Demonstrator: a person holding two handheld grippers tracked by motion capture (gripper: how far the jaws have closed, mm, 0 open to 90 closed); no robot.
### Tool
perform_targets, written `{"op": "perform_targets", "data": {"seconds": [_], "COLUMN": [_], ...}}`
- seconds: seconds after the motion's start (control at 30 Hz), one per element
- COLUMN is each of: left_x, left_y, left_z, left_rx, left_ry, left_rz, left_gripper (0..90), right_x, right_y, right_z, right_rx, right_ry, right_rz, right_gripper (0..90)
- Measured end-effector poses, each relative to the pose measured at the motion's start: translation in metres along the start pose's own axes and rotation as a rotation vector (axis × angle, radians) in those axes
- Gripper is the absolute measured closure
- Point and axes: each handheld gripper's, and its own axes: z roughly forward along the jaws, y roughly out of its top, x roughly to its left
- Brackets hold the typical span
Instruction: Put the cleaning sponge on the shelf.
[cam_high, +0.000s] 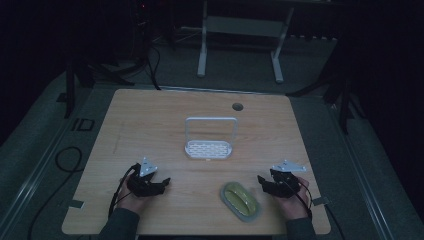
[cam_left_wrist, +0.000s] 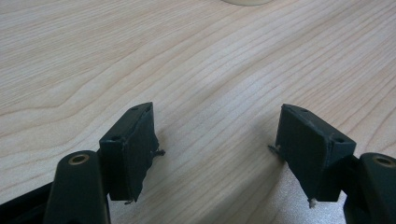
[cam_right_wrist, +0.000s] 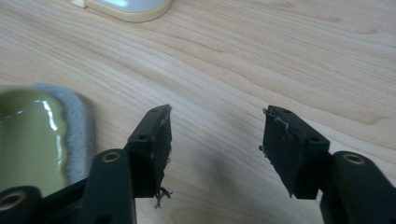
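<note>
The oval dish (cam_high: 241, 200), yellow-green inside with a grey rim, lies flat on the wooden worktop (cam_high: 150, 125) close to the near edge, right of the middle. In the right gripper view the dish (cam_right_wrist: 28, 135) sits just left of the jaws, glossy and catching the light, and nothing touches it.

The right gripper (cam_high: 264, 184) rests just beside the dish on its right, jaws pointing toward it; in its own view the right gripper (cam_right_wrist: 215, 140) has its two black jaws standing well apart with only bare wood between them. The left gripper (cam_high: 162, 184) is well away on the other side, held low over the worktop, and in its own view the left gripper (cam_left_wrist: 215, 140) is likewise spread wide with nothing between the pads.

Farther back, near the middle of the worktop, stands a white rack (cam_high: 210, 142) with a tall hoop frame over a slotted base. Behind it, toward the far edge, is a round cable hole (cam_high: 237, 106).
</note>
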Motion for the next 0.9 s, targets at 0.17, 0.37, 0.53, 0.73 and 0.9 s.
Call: {"op": "perform_targets", "data": {"seconds": [0.17,0.37,0.53,0.73,0.9], "left_x": [0.0,0.0,0.0,0.0,0.0], "left_y": [0.0,0.0,0.0,0.0,0.0], "left_z": [0.0,0.0,0.0,0.0,0.0], "left_rx": [0.0,0.0,-0.001,0.0,0.0], "left_ry": [0.0,0.0,0.001,0.0,0.0], "left_rz": [0.0,-0.001,0.0,0.002,0.001], "left_gripper": [28.7,28.5,28.4,28.1,27.9], "right_x": [0.004,0.013,0.021,0.027,0.032], "right_y": [0.005,0.015,0.022,0.028,0.032], "right_z": [-0.011,-0.025,-0.031,-0.037,-0.039], "right_rx": [-0.007,-0.006,0.013,0.017,0.022], "right_ry": [0.012,0.02,0.016,0.025,0.042], "right_rz": [-0.021,-0.051,-0.076,-0.097,-0.101], "right_gripper": [48.0,49.1,49.8,51.2,51.9]}}
